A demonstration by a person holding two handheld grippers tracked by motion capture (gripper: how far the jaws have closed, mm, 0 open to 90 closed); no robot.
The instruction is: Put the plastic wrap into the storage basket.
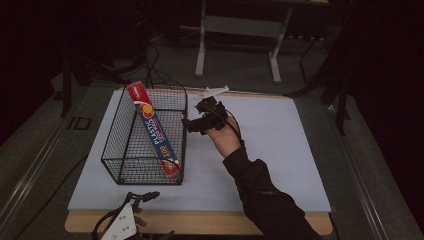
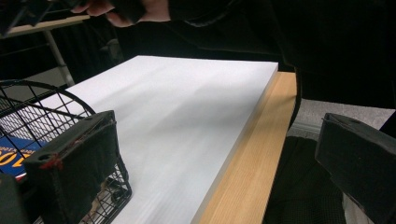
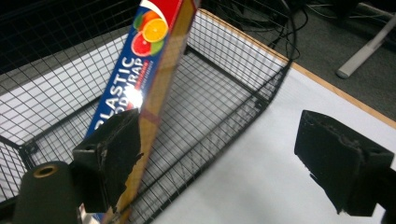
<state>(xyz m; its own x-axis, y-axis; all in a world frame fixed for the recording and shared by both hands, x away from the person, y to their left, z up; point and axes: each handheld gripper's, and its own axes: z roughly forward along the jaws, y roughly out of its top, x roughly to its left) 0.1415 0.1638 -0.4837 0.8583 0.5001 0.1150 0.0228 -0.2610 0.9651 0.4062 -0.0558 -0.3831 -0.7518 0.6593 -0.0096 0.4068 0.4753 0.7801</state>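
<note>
A black wire basket [image 1: 125, 150] stands on the left part of the white board [image 1: 280, 150]. A long plastic wrap box [image 1: 152, 127] leans diagonally inside it, red end up at the back. My right gripper [image 1: 194, 124] hovers just right of the basket's rim, held in a hand with a dark sleeve. In the right gripper view its jaws stand wide open [image 3: 229, 163] beside the box [image 3: 149, 70], with nothing between them. My left gripper [image 1: 152, 215] rests low at the table's front edge, also open [image 2: 217, 163] and empty, near the basket's corner [image 2: 46, 112].
The board lies on a wooden table [image 1: 200, 220] whose edge [image 2: 252, 154] runs along the front. A white table frame [image 1: 240, 30] and cables [image 1: 155, 70] stand on the floor behind. The board's right half is bare.
</note>
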